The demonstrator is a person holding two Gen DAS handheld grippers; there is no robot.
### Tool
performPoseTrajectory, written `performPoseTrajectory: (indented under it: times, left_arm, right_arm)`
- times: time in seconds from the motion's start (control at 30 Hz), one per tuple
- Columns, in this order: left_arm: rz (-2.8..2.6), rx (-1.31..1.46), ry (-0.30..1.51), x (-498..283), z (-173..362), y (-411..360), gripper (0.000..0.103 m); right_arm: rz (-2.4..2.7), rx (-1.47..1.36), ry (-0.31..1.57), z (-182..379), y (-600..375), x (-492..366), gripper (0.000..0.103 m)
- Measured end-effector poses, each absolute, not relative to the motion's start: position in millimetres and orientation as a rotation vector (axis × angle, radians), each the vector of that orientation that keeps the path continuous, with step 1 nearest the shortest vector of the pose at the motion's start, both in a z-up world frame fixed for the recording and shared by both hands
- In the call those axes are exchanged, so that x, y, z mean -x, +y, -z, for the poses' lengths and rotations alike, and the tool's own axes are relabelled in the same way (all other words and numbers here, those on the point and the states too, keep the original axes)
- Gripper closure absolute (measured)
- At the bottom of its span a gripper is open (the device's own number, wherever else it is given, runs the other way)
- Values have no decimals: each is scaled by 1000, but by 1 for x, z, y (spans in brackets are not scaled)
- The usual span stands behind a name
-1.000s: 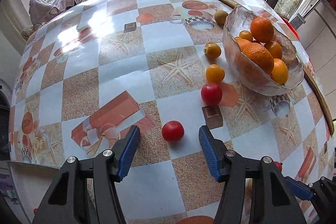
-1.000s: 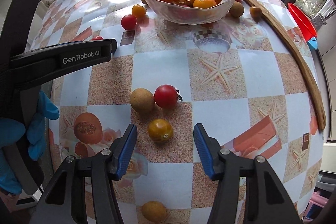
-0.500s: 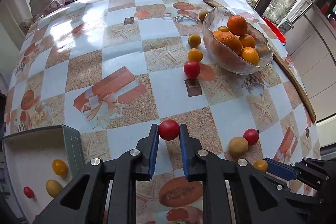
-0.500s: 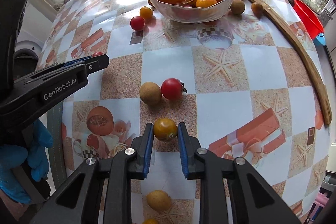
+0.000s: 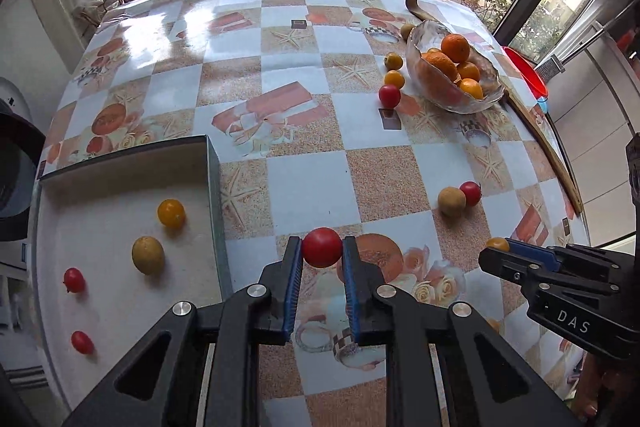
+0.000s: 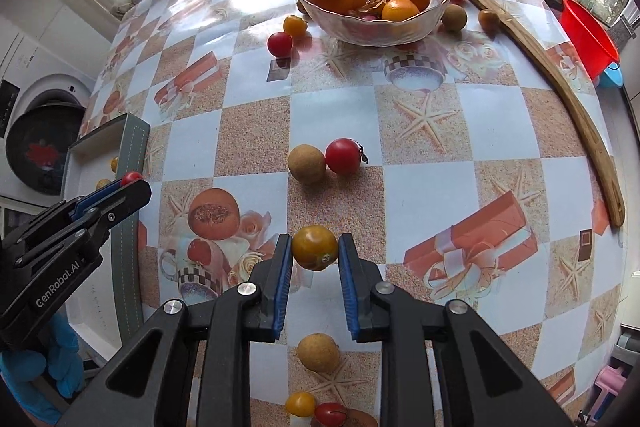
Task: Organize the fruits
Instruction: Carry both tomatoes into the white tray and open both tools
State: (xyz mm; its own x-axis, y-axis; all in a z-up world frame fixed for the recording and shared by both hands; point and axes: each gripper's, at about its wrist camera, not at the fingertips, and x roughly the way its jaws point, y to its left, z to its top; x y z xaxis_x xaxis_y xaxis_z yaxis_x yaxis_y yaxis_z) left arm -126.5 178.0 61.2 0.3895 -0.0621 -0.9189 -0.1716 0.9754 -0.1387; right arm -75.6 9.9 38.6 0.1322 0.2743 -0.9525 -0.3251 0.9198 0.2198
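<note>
Both claws have closed since a second ago. Left claw [image 5: 322, 254] clamps a red tomato [image 5: 322, 247], lifted just right of the tray [image 5: 213, 187]. Right claw [image 6: 312, 254] clamps a yellow tomato [image 6: 314, 247], farther right of the tray. Both look ready to go into it.

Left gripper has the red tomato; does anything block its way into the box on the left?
Only the box's own wall. The left gripper holds the red tomato right of the box, whose raised right wall lies between them. The floor beyond it looks bare beside the yellow tomato.
</note>
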Motion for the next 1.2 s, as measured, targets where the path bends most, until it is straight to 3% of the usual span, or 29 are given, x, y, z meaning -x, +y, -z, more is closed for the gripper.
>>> performPoseTrajectory:
  times: [0.77,1.2]
  left_arm:
    - [-323,368,1177,238,-60,282,82]
    - [-469,456,1196,289,-39,335,82]
  right_arm:
    - [-679,181,1354,-62,152,111,78]
    - [-822,263,1405,-42,243,140,78]
